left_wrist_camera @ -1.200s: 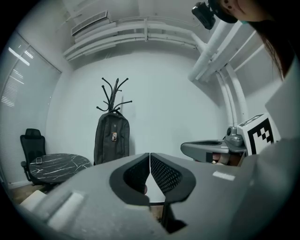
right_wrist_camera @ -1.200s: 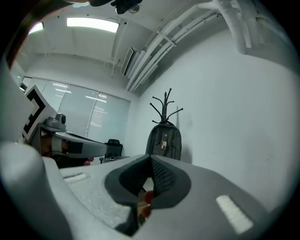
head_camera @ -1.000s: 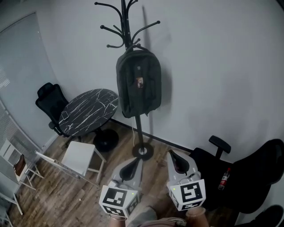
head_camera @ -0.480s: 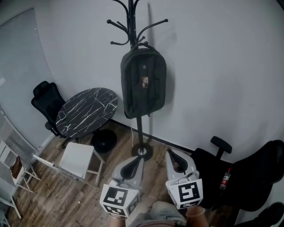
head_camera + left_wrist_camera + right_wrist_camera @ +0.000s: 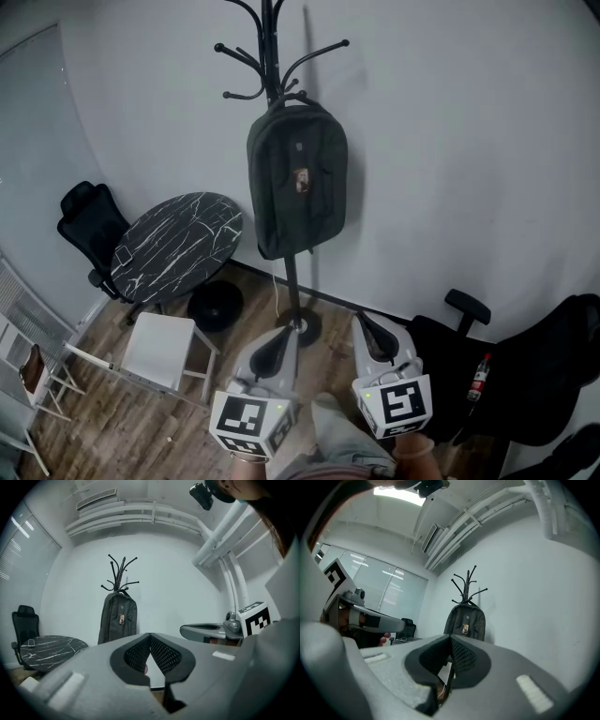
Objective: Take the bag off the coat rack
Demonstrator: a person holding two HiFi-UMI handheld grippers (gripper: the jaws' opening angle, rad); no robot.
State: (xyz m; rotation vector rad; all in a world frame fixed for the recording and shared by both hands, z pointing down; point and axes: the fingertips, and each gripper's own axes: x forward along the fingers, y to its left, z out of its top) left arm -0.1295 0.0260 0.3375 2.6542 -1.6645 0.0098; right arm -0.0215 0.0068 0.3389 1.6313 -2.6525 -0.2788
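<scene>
Grey-black bag (image 5: 297, 178) was hanging on the rack (image 5: 272, 56) over by the far wall, caught by its top loop on one of the lower hooks. Its long axis ran straight up and down, with the top at the hook and the bottom pointing at the floor, so it covered the middle of the pole. The front faced into the room, and you could see a small badge (image 5: 301, 180) on it.

Left gripper (image 5: 284, 337) and right gripper (image 5: 366, 325) were both down at the near edge, side by side and well apart from the bag, with their tips aimed roughly at the rack's base. Both had their jaws pressed together with nothing in them, and each one's own view showed the pads meeting at the tip.

Left of the rack sat a round marble-look table (image 5: 178, 244), with a black chair (image 5: 82, 225) further left and a white stool (image 5: 161, 339) nearer.
</scene>
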